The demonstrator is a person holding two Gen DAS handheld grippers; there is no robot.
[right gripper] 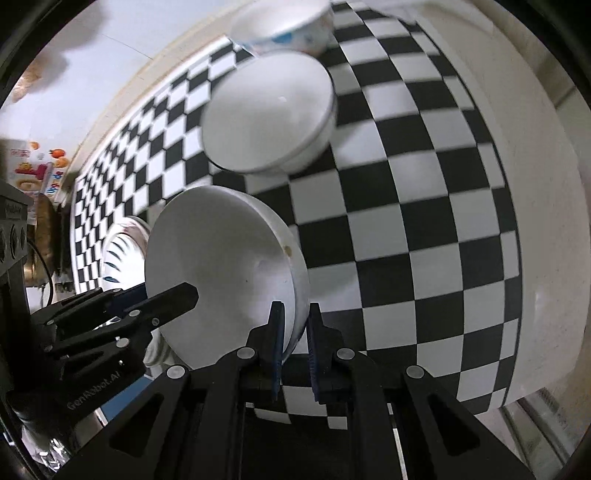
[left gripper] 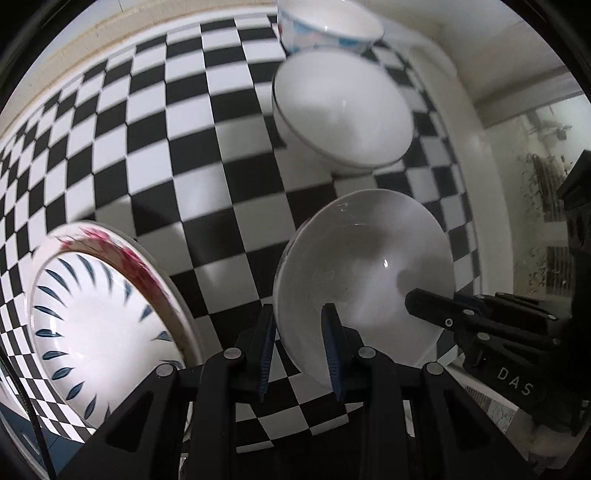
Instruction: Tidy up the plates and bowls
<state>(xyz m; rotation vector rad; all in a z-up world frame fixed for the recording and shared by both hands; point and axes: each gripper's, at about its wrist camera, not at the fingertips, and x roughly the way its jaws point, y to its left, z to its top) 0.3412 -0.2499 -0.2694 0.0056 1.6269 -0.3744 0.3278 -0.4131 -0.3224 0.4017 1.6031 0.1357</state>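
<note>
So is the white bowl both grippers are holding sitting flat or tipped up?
Tipped up. The white bowl is off the checkered cloth, its rim pinched by the left gripper and right gripper on opposite sides.

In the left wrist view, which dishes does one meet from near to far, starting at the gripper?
Left gripper → held white bowl → plain white bowl → blue-patterned bowl.

A black-and-white checkered cloth [right gripper: 424,206] covers the bench, its cream-white edge [right gripper: 546,221] curving along the right side, while a pale wall [right gripper: 122,44] rises behind, a colourful printed package [right gripper: 33,170] stands at far left, and a speckled, worn floor [left gripper: 543,206] shows beyond the edge.
</note>
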